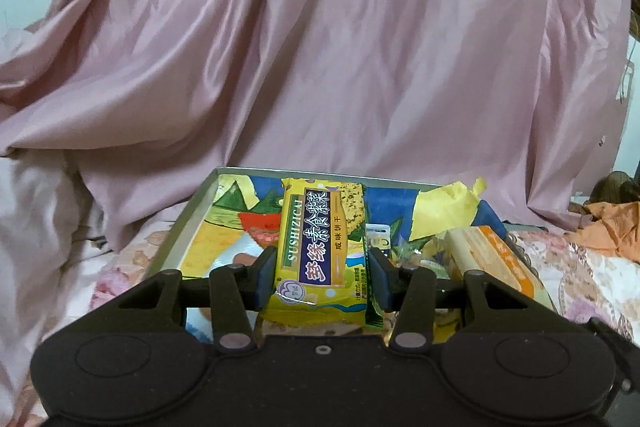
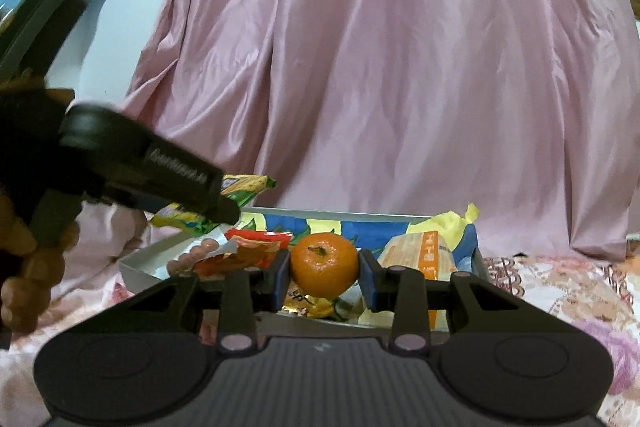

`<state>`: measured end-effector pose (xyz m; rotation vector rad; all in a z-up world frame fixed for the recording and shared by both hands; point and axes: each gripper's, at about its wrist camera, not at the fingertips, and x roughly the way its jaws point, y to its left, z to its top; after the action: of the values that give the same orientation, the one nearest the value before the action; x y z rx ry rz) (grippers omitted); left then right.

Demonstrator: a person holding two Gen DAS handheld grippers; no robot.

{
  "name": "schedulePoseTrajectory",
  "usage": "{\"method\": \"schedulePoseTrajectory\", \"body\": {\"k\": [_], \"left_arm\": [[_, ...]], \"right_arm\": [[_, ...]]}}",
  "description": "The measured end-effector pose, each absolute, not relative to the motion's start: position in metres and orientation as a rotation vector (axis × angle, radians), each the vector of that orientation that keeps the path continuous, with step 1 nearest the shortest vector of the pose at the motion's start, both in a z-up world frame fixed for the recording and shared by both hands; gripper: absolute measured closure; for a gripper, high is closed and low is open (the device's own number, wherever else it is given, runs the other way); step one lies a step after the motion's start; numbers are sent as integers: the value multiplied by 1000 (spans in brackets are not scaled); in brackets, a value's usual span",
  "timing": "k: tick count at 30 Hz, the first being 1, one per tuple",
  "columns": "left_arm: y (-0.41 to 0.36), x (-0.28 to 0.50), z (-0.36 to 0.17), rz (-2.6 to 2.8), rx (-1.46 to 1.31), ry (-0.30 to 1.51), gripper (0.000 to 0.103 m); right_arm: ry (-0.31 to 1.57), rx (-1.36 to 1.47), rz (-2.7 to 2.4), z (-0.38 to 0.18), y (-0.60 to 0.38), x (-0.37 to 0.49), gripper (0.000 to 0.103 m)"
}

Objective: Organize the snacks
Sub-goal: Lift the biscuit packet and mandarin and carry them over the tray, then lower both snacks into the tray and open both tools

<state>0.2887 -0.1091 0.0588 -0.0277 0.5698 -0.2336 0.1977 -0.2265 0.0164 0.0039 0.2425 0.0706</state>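
A person's hand [image 2: 28, 279] at the far left of the right wrist view carries the left gripper [image 1: 322, 277], whose black body reaches in over the left rim of the snack box [image 2: 152, 259]. Its jaws are part-way closed and press on both long sides of a yellow biscuit packet [image 1: 316, 247] printed "SUSHIZICAI", held lengthwise above the box's near left part; from the right wrist view the packet's far end sticks out past the fingers.

The box is a shallow tray with grey walls and a bright printed floor of blue, yellow and green, lying on a flowered bedspread [image 2: 560, 291] with a pink satin cloth [image 1: 360, 47] draped behind it. Inside, near the left wall, lies a red-orange snack pouch [image 2: 248, 251]. In the middle, the right gripper [image 2: 324, 277] has its blue pads closed to a narrow gap on a mandarin orange [image 2: 323, 263], stem end facing the camera, just above a gold-wrapped snack [image 2: 308, 303] at the near edge. Toward the right wall rests a pale packet with an orange label [image 2: 424, 255], and crumpled yellow paper [image 1: 448, 211] rises at the far right corner.
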Motion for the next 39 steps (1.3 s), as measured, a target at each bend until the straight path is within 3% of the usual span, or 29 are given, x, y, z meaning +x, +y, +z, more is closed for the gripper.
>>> {"method": "schedulePoseTrajectory", "body": {"k": [26, 34, 39], "left_arm": [[-130, 327, 18, -269, 3, 651, 53], [-129, 325, 17, -263, 0, 649, 48], [-127, 321, 20, -250, -10, 633, 33]], "right_arm": [[270, -34, 65, -12, -217, 224, 63], [277, -36, 56, -12, -216, 225, 62], [275, -36, 55, -11, -216, 224, 62]]}}
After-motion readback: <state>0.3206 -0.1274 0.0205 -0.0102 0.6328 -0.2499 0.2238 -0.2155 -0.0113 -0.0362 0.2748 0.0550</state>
